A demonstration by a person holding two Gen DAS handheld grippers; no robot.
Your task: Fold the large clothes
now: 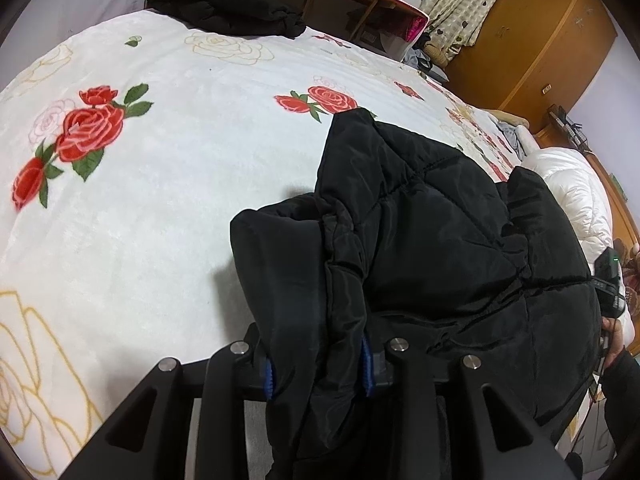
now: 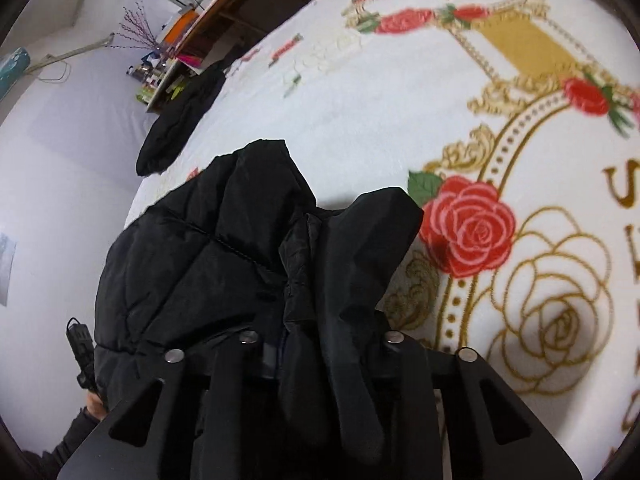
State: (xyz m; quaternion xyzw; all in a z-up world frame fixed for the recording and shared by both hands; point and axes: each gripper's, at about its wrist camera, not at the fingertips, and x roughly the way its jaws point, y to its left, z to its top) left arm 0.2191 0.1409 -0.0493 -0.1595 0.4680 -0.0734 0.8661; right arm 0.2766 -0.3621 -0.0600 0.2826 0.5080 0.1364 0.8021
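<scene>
Left tool [image 1: 318,376], narrowly parted, its blue pads pinching a bunched edge of the black padded jacket [image 1: 440,232]; right tool [image 2: 320,356] likewise closed narrowly on a gathered fold of the same jacket [image 2: 208,264]. The garment is draped between both tools over the near side of the bed's rose-patterned white blanket [image 1: 180,168]. Beyond, a second black garment [image 1: 224,6] lies at the far edge

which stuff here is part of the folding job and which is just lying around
Part of the job:
- black puffer jacket, pinched by the left gripper and the right gripper
- rose blanket under it

Lying about:
- other black garment
- white duvet
- wooden wardrobe
</scene>
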